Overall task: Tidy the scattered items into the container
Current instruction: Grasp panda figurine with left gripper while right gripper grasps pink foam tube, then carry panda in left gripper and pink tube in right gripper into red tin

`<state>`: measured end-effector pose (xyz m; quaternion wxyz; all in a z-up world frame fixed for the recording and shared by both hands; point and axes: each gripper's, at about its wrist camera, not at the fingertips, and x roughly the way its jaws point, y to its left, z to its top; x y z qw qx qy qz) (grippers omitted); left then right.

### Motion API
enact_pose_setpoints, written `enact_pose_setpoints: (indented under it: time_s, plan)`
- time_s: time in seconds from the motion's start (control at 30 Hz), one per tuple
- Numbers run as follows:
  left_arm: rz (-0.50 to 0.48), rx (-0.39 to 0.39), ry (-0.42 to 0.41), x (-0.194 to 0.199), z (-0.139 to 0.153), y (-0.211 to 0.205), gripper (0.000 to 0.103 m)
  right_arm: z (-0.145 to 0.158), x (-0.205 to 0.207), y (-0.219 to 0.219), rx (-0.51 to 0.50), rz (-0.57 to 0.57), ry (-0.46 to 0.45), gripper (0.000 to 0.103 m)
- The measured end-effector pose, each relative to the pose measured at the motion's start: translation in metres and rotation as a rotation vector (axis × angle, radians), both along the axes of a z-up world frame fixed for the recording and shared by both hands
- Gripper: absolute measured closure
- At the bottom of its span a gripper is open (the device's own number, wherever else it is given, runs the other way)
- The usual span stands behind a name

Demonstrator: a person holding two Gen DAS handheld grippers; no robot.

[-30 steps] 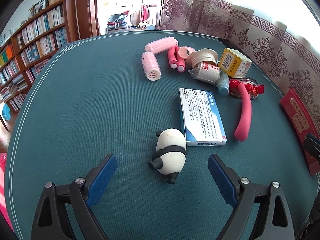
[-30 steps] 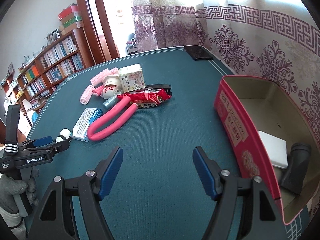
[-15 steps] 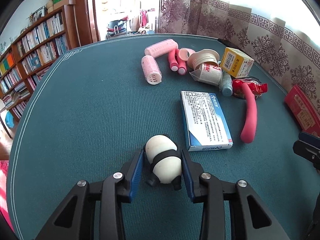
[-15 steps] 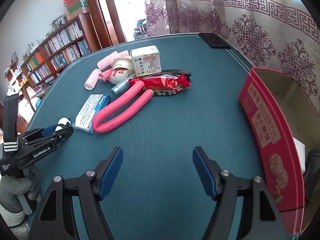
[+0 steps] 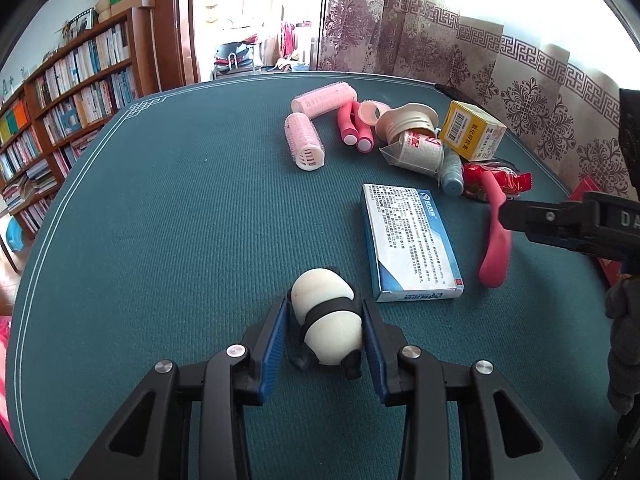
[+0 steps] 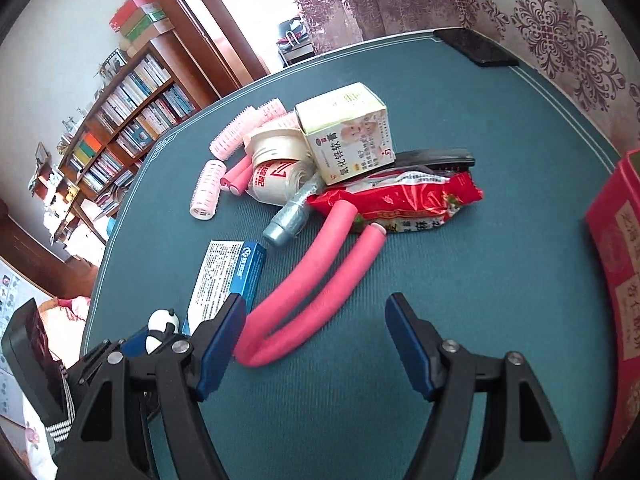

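L gripper (image 5: pixel 324 330) pinching panda toy (image 5: pixel 328 320), its underside hidden btwn pads. R gripper (image 6: pixel 316 344) spread, nothing in it; red box (image 6: pixel 616 264) cut off at frame edge.

Black-and-white panda figure (image 5: pixel 326 316) lying on the green tabletop, clamped between blue pads, blue-and-white carton (image 5: pixel 408 240) flat just beyond it, bent pink foam rod (image 6: pixel 316 280) alongside, red container (image 6: pixel 616 256) at right edge, remaining items heaped farther back.

red container (image 6: pixel 616 264) cut off at right edge, inside unseen
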<state>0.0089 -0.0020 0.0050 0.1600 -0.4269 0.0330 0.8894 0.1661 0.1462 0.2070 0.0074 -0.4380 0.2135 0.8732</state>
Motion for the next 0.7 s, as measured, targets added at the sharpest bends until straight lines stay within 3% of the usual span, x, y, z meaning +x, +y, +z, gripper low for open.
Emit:
enact_pose_setpoints:
  time_s: [0.07,0.17,0.3,0.37,0.47,0.7]
  plan:
    - [-0.002,0.003,0.0,-0.001,0.0,0.0,0.064,-0.005,-0.01,-0.003,0.016,-0.004,-0.01,0.03]
    - [-0.002,0.009,-0.002,-0.001,0.0,0.0,0.064,-0.013,-0.019,-0.01,0.028,0.019,-0.009,0.043]
    - [-0.003,0.015,-0.001,0.0,0.0,-0.001,0.064,-0.012,-0.017,-0.021,0.096,0.042,0.027,0.048]
    - [-0.007,0.018,-0.001,0.0,0.001,0.0,0.065,-0.009,-0.013,-0.021,0.082,0.059,0.041,0.062]
    - [-0.017,0.023,0.002,0.004,0.003,0.001,0.065,-0.006,-0.004,-0.02,0.066,0.072,0.059,0.067]
    - [-0.016,0.052,-0.015,0.009,0.007,0.002,0.065,0.006,0.02,-0.018,0.06,0.05,0.094,0.069]
